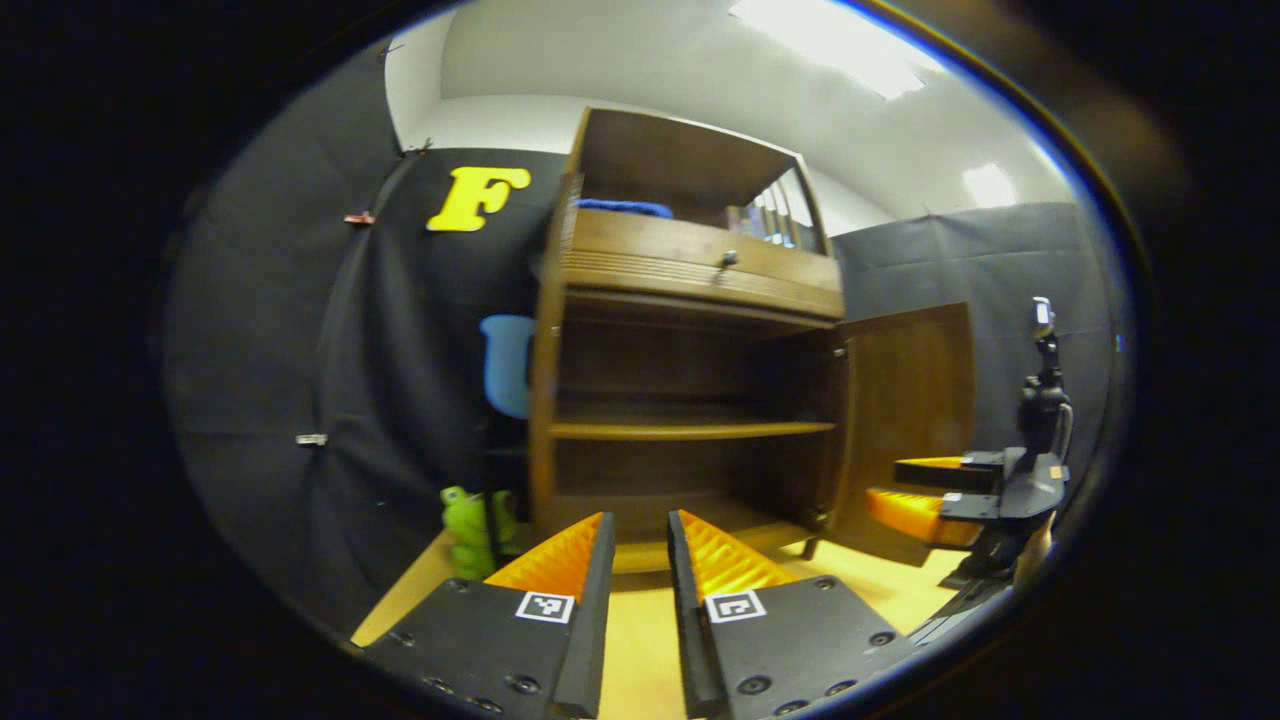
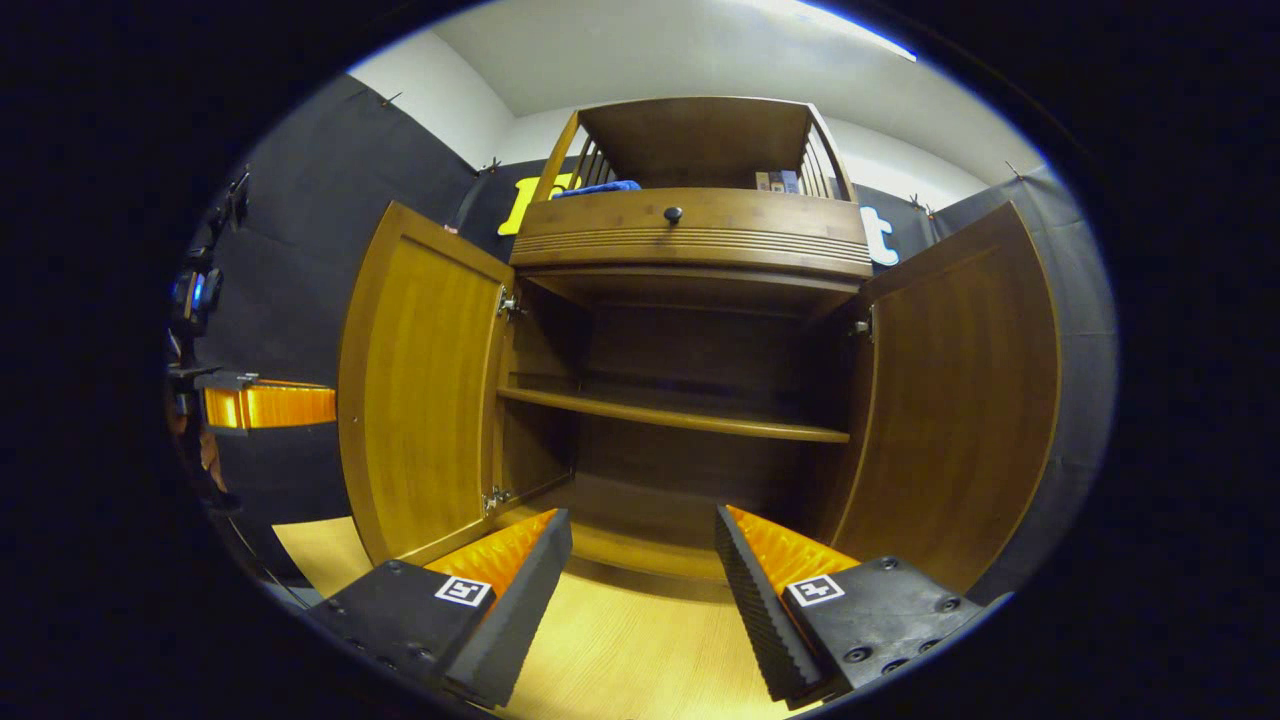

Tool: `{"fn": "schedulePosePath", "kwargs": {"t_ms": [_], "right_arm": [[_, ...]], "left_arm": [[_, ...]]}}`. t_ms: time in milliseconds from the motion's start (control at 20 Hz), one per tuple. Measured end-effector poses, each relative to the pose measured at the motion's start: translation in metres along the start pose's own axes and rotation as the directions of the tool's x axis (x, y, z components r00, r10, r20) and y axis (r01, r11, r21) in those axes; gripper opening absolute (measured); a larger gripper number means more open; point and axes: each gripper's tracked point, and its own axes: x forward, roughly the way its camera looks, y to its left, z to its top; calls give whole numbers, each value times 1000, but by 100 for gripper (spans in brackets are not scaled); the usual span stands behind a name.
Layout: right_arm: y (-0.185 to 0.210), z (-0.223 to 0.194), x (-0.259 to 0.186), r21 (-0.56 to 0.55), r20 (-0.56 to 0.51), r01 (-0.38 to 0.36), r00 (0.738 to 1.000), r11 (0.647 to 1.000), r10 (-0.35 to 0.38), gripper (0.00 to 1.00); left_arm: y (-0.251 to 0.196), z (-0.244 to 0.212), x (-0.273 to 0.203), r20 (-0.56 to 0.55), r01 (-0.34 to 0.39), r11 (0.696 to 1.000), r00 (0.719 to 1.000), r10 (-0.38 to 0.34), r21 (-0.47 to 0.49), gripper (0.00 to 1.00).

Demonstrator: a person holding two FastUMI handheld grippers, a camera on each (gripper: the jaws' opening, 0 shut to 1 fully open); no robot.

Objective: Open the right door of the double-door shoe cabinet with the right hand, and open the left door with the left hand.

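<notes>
**Both grippers free, both cabinet doors swung wide**

Left gripper view: the left gripper (image 1: 640, 560) sits low and near, its jaws parted by a narrow gap with nothing between them, aimed at the open front of the shoe cabinet (image 1: 690, 400), which stands on the pale wood floor (image 1: 640, 650). The right door (image 1: 905, 410) hangs wide open at the right of the cabinet. Farther right, the right gripper (image 1: 915, 490) floats just in front of that door, with a hand partly visible beneath it.

Right gripper view: the right gripper (image 2: 640, 560) faces the cabinet head-on, jaws wide apart and empty. The left door (image 2: 420, 385) and the right door both stand fully open, so the task looks finished. The left gripper shows at the far left edge, beside the left door and apart from it.

Judged from this, what remains is to draw both grippers straight back, clear of the door edges, without nudging either door towards shut.

Count: two grippers, two doors, one inner shelf (image 2: 670, 415), one drawer (image 2: 690, 235) with one knob (image 2: 673, 213), and one green toy (image 1: 465, 530) on the floor left of the cabinet.
</notes>
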Motion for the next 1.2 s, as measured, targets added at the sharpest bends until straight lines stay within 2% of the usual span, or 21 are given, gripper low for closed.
{"fn": "schedulePosePath", "kwargs": {"t_ms": [100, 250, 350, 650, 850, 900, 950, 1200], "right_arm": [[2, 24, -9, 11, 45, 13, 999, 1000, -13, 92], [-6, 50, -20, -26, 112, 72, 991, 997, -69, 95], [-7, 61, -28, -28, 139, 86, 987, 996, -81, 97], [-14, 68, -34, 41, 137, 84, 986, 996, -89, 98], [-19, 68, -34, 27, 130, 103, 986, 994, -106, 99], [-17, 68, -34, 25, 127, 101, 987, 995, -104, 95], [-17, 67, -34, 23, 124, 99, 987, 995, -101, 99], [-15, 65, -32, 20, 117, 94, 988, 995, -96, 97]], "left_arm": [[-21, 2, 14, 5, 33, 999, 999, -33, 23, 48], [-39, -2, 22, 2, 46, 999, 999, -46, 28, 78], [-47, 7, 39, 19, 34, 999, 999, -35, 27, 98], [-65, 18, 45, 37, 71, 997, 997, -71, -5, 98], [-69, 20, 46, 45, 77, 997, 996, -77, -3, 98], [-70, 19, 46, 43, 80, 997, 996, -80, -1, 98], [-70, 20, 46, 44, 80, 997, 996, -80, 2, 97], [-73, 14, 49, 29, 80, 997, 996, -80, 20, 97]]}}
